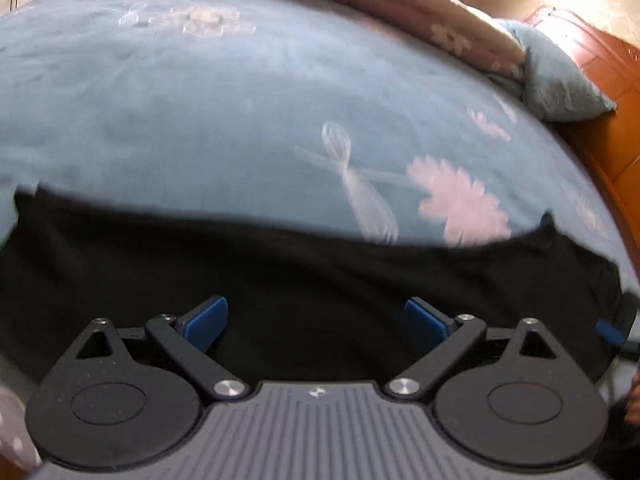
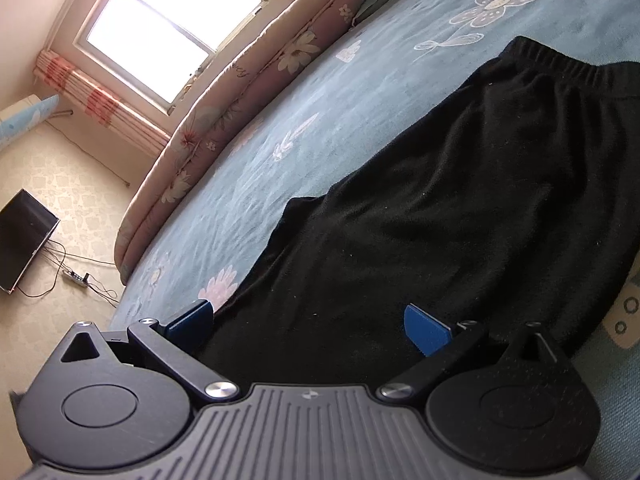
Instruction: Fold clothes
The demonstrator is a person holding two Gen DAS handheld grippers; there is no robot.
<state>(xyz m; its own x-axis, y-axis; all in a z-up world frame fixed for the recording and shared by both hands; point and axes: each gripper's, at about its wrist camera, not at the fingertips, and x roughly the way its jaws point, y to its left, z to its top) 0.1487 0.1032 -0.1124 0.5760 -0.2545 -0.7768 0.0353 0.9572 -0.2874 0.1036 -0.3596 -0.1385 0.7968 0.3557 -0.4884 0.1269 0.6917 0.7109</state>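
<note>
So the black garment [image 2: 460, 208] is spread out on the bed [image 2: 320, 120], lying long, with its elastic waistband [image 2: 560, 62] at the far end in the right wrist view and the nearer end running toward the bed's near edge, right under both tools. It looks like pants or a skirt, can't say which. A flap juts out along its left edge, so it's not lying totally flat.

What could go sideways from here: the fabric is thick, fuzzy and dark, so it's hard to tell one layer from two. A pinch at the near end could easily catch only the top layer, or drag the blue flowered sheet [image 1: 240, 92] up with it. And if the two tools don't lift evenly, the fold comes out crooked, with that flap bunching up underneath. The left wrist view is also pretty smeared, so where the cloth's edge sits there is a bit of a guess.

Tools: the left tool [image 1: 316, 316] has its blue pads spread wide, nothing between them, hovering over the black cloth. The right tool [image 2: 308, 320] is the same, wide apart and empty, with its left pad near the garment's left edge. Whether either is actually touching the cloth, I can't tell.
</note>
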